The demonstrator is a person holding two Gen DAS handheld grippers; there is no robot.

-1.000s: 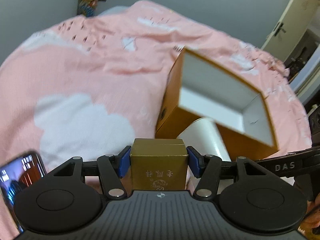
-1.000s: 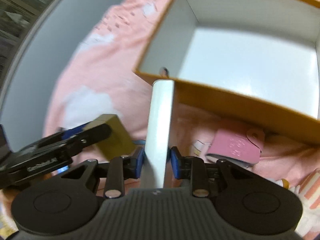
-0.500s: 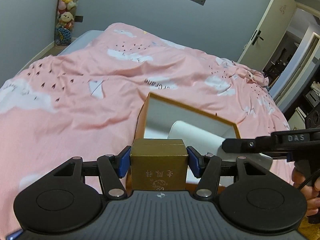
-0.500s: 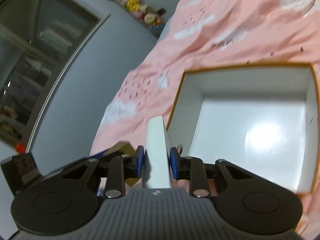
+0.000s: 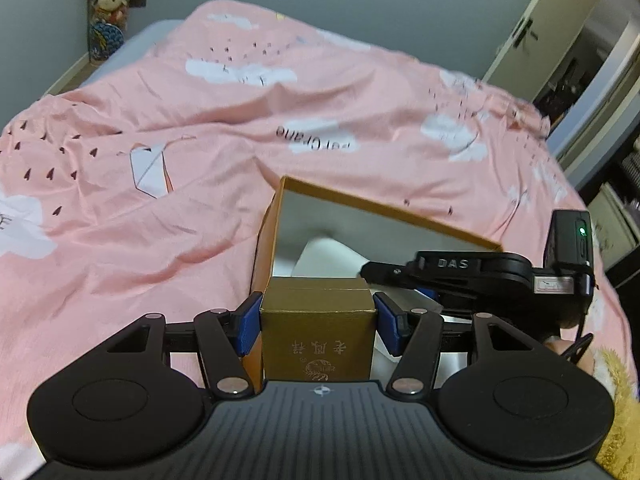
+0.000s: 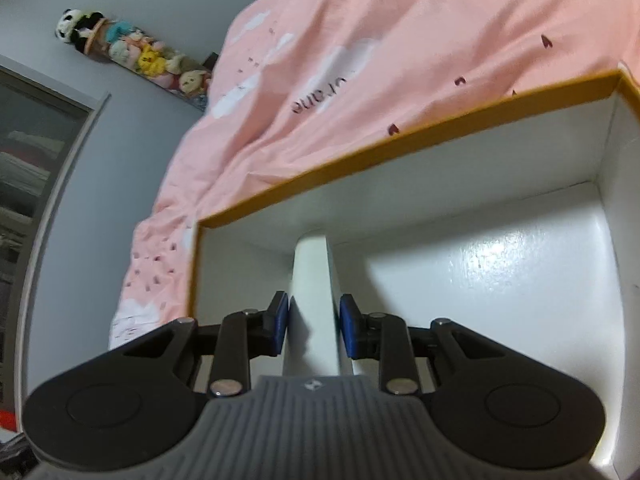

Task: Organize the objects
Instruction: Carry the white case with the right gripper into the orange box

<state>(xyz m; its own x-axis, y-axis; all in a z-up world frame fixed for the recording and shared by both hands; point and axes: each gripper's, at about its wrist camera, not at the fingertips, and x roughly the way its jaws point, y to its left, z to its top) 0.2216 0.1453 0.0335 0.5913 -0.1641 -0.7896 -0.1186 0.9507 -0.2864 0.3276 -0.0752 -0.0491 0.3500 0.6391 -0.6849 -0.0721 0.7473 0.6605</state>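
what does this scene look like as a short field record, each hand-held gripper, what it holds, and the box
left hand-held gripper: shut on gold carton, at the near edge of the box
right hand-held gripper: shut on white flat box, reaching inside the orange box
orange box: open top, white inside, lying on the bed
inside of orange box: only the held white flat box shows in it
pink bedspread: cloud print, wrinkled, under the box
background: stuffed toys against the wall
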